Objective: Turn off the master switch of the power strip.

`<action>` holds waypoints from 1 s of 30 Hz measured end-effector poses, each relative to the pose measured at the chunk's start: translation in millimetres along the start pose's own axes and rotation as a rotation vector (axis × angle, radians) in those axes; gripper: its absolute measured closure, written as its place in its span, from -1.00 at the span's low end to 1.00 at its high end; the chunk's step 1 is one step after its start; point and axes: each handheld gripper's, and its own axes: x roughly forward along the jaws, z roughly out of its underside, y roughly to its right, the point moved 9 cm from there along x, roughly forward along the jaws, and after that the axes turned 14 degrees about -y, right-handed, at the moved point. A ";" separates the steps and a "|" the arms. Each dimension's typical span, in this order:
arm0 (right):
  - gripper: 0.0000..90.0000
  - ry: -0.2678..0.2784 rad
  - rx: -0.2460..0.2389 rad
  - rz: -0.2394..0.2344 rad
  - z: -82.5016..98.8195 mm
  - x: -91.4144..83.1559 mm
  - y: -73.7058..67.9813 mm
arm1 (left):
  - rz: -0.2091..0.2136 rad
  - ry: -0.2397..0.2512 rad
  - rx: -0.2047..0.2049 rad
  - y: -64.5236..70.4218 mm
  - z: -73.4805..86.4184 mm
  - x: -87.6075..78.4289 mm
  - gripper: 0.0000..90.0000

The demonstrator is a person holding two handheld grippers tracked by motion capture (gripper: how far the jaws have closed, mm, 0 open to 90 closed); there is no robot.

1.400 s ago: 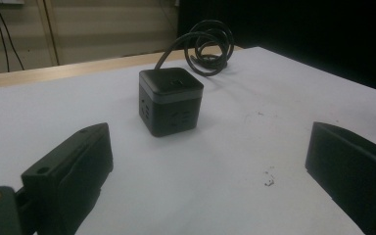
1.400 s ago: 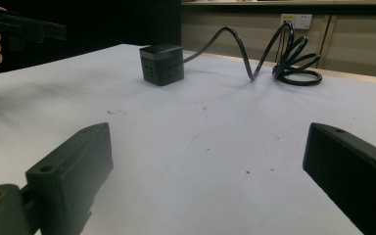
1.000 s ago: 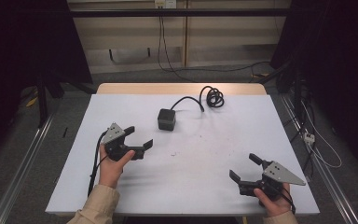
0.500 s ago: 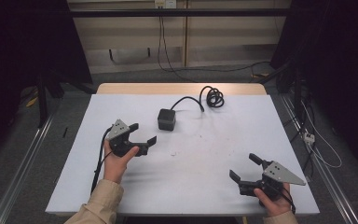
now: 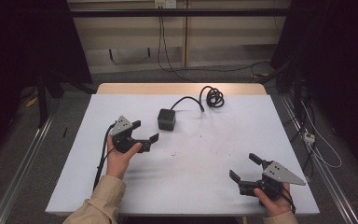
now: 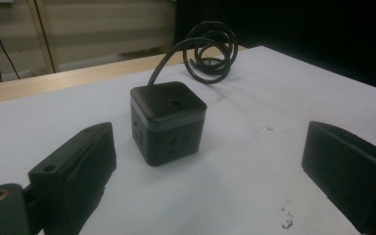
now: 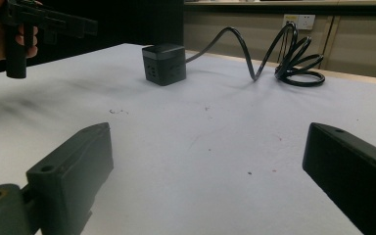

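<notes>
One gripper has done all the moving over the last second: the left gripper (image 5: 147, 131) has travelled from nearer the left edge of the desk (image 5: 74, 186) towards the middle and far side, and it now hangs just short of the black cube socket (image 5: 167, 119), while the right gripper (image 5: 246, 169) has kept its place by the near right corner. Both pairs of jaws stand wide apart with nothing between them. The cube sits upright on the desk, a little left of centre and towards the far edge, and its cable (image 5: 191, 99) runs off to a loose coil (image 5: 213, 96) close to the far edge. In the left gripper view the cube (image 6: 168, 121) lies ahead of the jaws and nearer to the left one, with bare desk between it and each jaw, so there is no contact yet. In the right gripper view the cube (image 7: 164, 63) stands well off, with the left gripper (image 7: 54, 22) held above the desk to one side of it. I judge this to be the approach to a grasp: the left hand is closing in on the cube, and the open jaws would need to go further forward and straddle it before squeezing.
</notes>
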 end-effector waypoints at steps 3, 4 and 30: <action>-0.91 -0.001 0.001 -0.001 0.2 -0.1 0.3 | 0.004 -0.003 0.005 0.7 -1.0 2.4 -0.87; -0.91 0.000 0.002 -0.001 0.2 -0.2 0.5 | 0.006 -0.004 0.004 1.0 -1.2 3.5 -0.87; -0.91 0.002 0.003 -0.008 0.1 -0.3 0.4 | 0.001 -0.021 0.003 -2.3 -8.3 20.3 -0.86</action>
